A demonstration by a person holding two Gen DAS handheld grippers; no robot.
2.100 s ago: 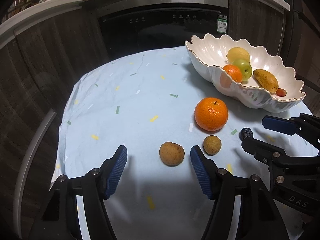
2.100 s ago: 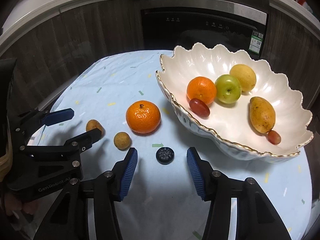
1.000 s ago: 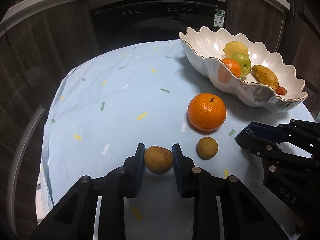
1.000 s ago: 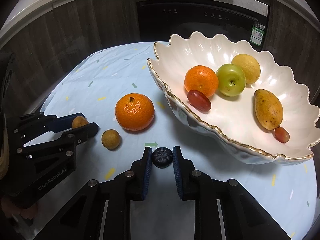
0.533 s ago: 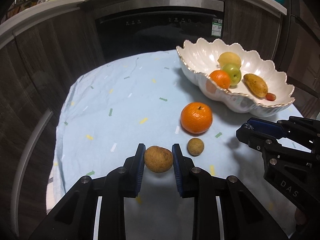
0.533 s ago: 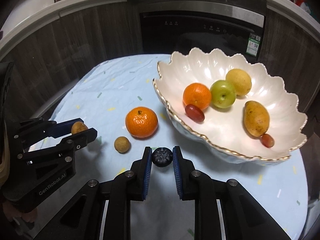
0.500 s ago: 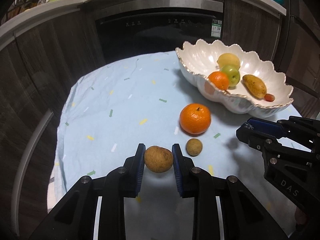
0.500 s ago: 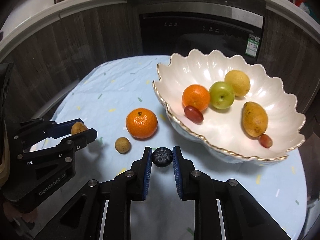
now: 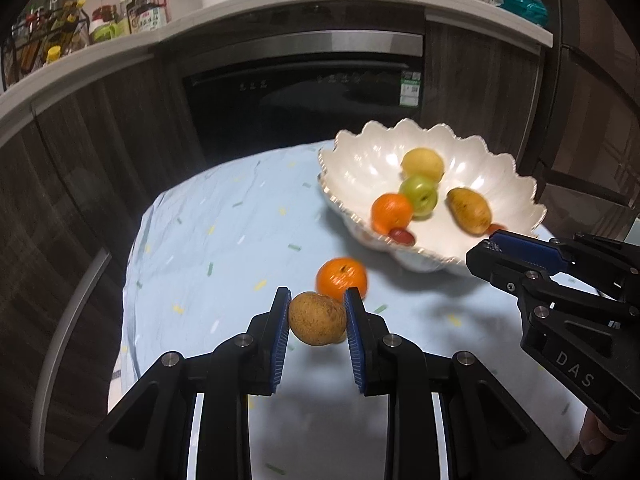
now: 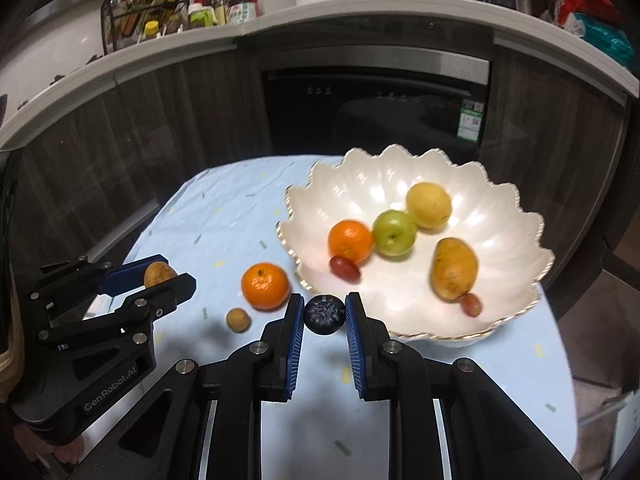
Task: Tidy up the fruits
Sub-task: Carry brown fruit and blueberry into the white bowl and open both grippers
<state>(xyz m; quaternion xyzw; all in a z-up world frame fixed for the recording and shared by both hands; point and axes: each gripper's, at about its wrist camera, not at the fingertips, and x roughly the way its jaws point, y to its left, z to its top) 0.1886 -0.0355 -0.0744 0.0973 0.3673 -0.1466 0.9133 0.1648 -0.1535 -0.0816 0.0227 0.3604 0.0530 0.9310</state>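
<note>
Left gripper (image 9: 317,322) clamps brown fruit (image 9: 317,324), right gripper (image 10: 325,316) pinches blueberry (image 10: 325,314), both lifted, short of scalloped bowl (image 10: 516,280). Carry over rim w/ clearance, lower near mango (image 10: 454,268), release gently. Tangerine (image 10: 265,286) & longan (image 10: 238,320) left of bowl.

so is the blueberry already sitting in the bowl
No, the blueberry is clamped between the right gripper pads, short of the white bowl.
</note>
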